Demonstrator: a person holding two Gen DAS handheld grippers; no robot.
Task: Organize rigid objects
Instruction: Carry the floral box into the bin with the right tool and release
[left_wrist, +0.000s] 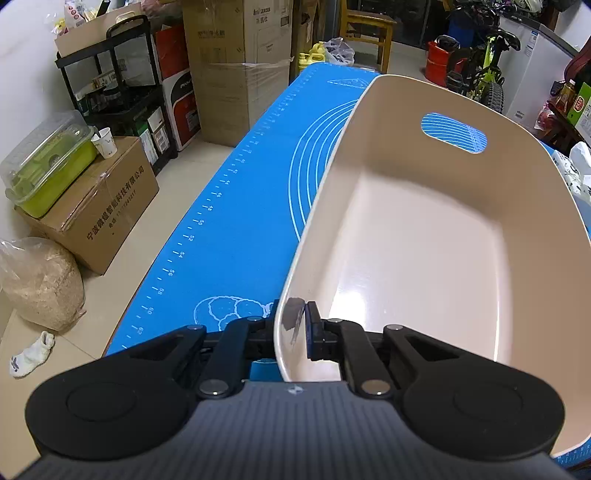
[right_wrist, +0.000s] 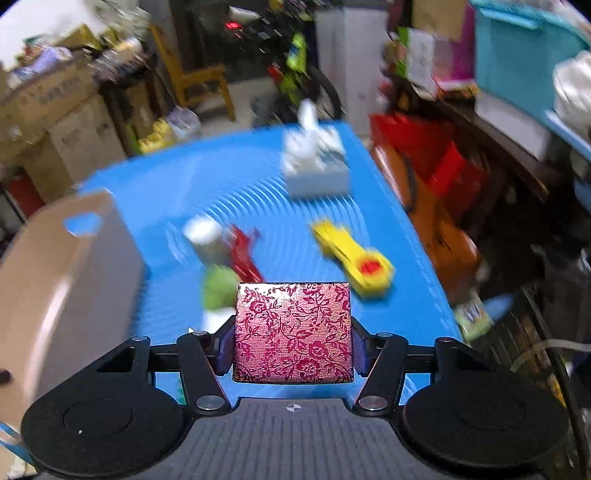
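Clearly your right gripper (right_wrist: 293, 347) pinches the stiff, light-looking floral box (right_wrist: 293, 332) by its flat sides, while your left gripper (left_wrist: 291, 328) clamps the smooth, rigid bin (left_wrist: 424, 240) by its rim

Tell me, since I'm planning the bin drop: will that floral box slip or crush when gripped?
The pink floral-patterned square box probably stays rigid: its edges look straight in the right claw. Its glossy foil-like surface may be slippery.
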